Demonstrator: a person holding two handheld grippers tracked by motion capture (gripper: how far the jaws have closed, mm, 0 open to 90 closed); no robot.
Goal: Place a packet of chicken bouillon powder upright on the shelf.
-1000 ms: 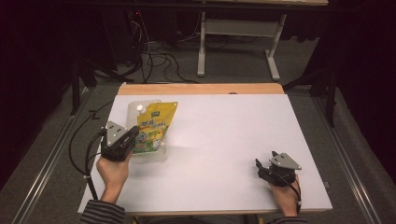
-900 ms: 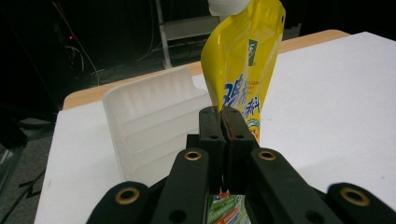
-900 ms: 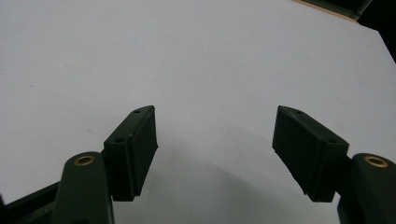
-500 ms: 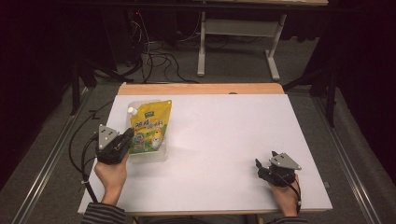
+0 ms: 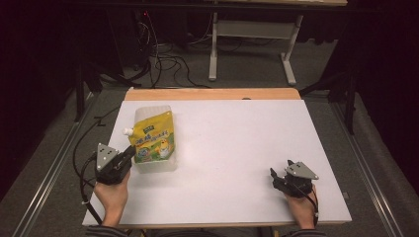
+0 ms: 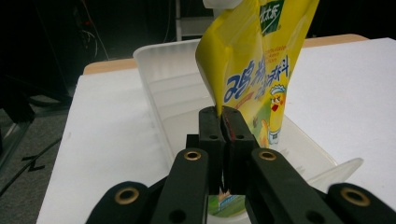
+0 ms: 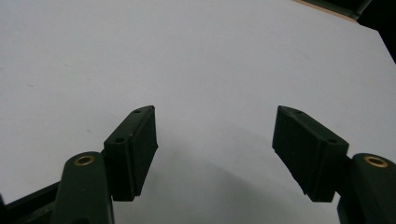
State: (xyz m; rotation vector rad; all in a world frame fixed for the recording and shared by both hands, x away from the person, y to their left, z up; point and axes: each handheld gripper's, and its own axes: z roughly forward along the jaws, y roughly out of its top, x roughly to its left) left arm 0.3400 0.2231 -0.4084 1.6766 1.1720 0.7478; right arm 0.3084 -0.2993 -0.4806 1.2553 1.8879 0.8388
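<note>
The yellow pouch (image 5: 154, 139), pinched at its lower edge by the left gripper (image 5: 129, 154), has been drawn nearer inside the clear tray (image 5: 153, 168); the right gripper (image 5: 274, 177) is kept wide, unmoved.

The yellow pouch (image 6: 254, 70) has its top cut off by the left gripper view's upper edge, its small print unreadable.

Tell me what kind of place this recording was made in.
Probably a lab or workshop data-collection setup: a white table in a dark room, loose cables on the grey carpet, and a metal-legged workbench behind.
</note>
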